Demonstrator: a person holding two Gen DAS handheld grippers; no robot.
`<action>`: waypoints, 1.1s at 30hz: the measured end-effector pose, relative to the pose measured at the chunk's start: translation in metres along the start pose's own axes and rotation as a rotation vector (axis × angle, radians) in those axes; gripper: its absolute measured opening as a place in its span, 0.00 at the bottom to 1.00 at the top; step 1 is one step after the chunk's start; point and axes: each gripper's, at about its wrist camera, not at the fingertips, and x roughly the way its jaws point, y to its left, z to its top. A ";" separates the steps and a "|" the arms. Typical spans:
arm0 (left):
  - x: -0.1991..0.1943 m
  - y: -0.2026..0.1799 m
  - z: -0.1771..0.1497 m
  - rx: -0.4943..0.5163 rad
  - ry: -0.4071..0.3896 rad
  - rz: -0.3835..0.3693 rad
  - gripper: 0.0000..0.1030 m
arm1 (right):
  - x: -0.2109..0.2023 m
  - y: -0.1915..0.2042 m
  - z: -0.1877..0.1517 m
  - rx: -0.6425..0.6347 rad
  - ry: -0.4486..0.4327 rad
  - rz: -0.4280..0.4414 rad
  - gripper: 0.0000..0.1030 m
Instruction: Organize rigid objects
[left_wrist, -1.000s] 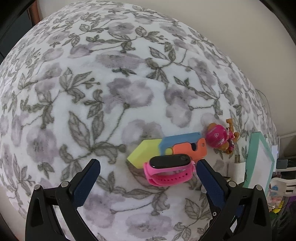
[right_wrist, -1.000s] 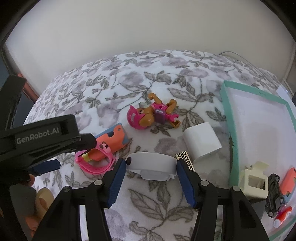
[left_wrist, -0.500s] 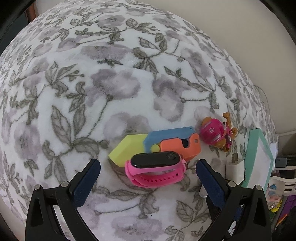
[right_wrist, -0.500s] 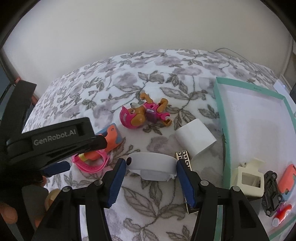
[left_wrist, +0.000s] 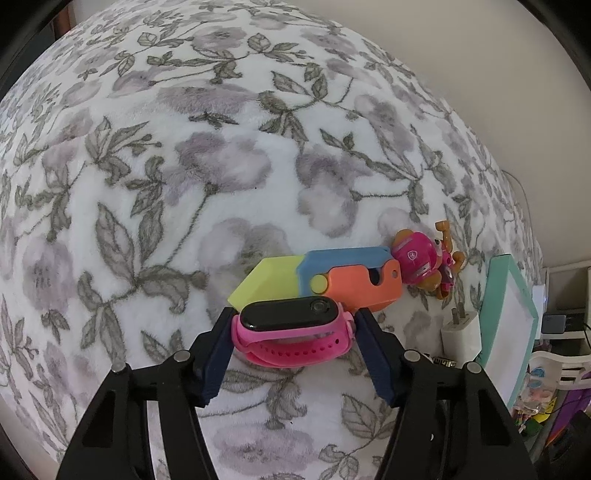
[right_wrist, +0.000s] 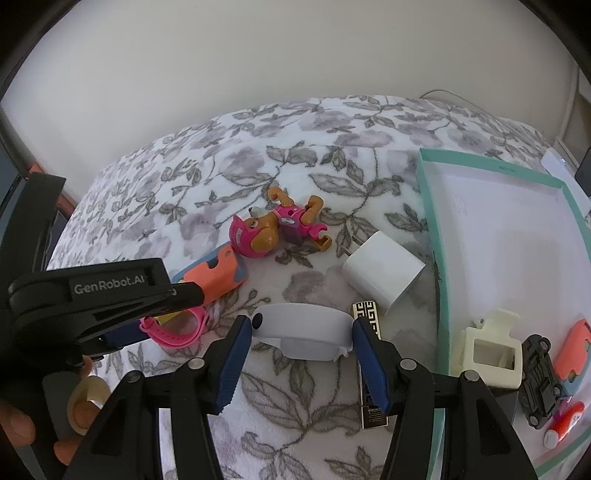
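— Risk? Left claw (left_wrist: 293, 326) has just been closing; its pads pinch the pink watch (left_wrist: 291, 334) between them.
— Strap could squirm free. Right claw (right_wrist: 303, 341) clamps the white band (right_wrist: 303, 328).

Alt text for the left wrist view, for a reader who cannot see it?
The left tongs, which have just been closing, bracket a pink watch lying on a flowered blanket. Behind it lie a colourful folding toy and a pink dog figure.
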 end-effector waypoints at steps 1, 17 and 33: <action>-0.002 0.001 0.000 -0.003 0.002 -0.004 0.64 | 0.000 -0.001 0.000 0.001 0.000 0.002 0.58; -0.067 0.011 0.004 0.003 -0.107 -0.073 0.64 | -0.022 -0.012 0.007 0.073 -0.042 0.048 0.37; -0.072 0.012 0.003 -0.007 -0.111 -0.059 0.64 | -0.015 -0.014 0.004 0.075 -0.002 0.071 0.39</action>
